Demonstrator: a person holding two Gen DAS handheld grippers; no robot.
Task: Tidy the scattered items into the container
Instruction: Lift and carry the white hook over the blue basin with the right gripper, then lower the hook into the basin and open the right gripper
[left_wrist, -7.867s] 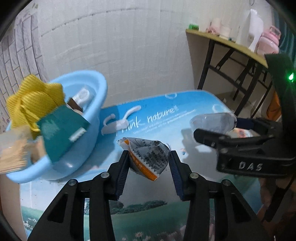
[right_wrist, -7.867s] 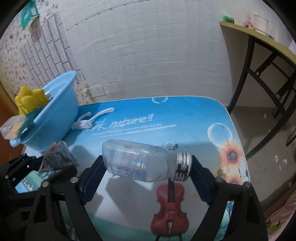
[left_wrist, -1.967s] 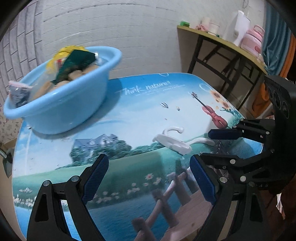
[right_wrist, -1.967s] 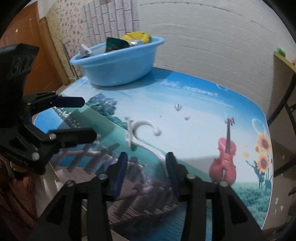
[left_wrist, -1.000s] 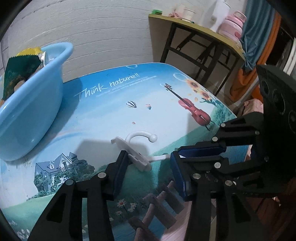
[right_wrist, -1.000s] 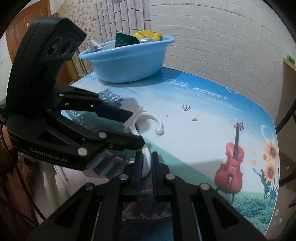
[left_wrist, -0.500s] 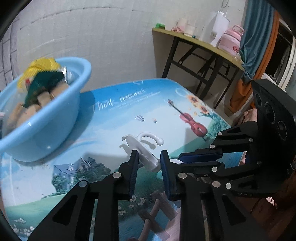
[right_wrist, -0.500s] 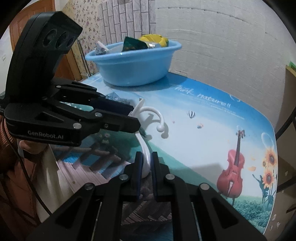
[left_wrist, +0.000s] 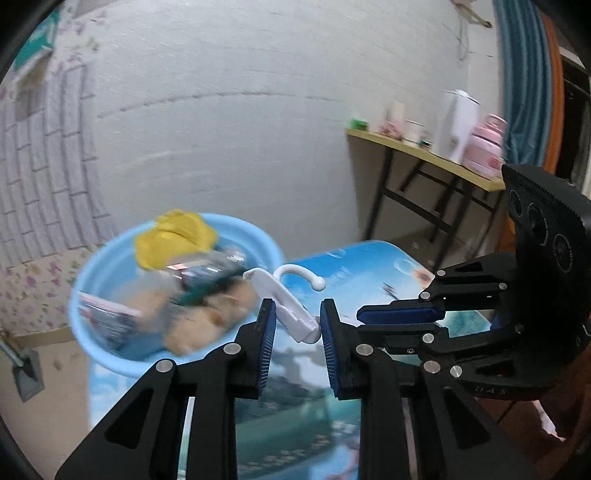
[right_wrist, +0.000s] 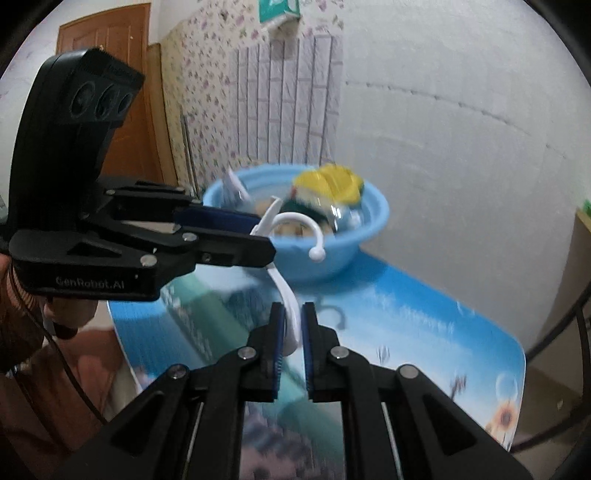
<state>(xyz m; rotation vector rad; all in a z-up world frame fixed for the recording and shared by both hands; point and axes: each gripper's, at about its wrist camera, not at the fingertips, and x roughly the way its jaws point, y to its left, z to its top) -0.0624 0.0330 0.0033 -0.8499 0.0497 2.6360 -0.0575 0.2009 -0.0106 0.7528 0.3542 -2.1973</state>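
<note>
A white plastic hanger is held in the air by both grippers, above the table. My left gripper is shut on its thick end. My right gripper is shut on its thin arm; the hook points toward the basin. The light blue basin stands just behind the hanger and holds a yellow cloth, a bottle, packets and other items. It also shows in the right wrist view. Both views are blurred by motion.
The basin stands on a table covered with a blue printed sheet, near the white wall. A wooden side table with cups and a pink jug stands at the right. A brown door is at the left.
Both grippers have lifted the hanger off the table and carried it toward the basin, which now looms closer. The views have tilted upward.
</note>
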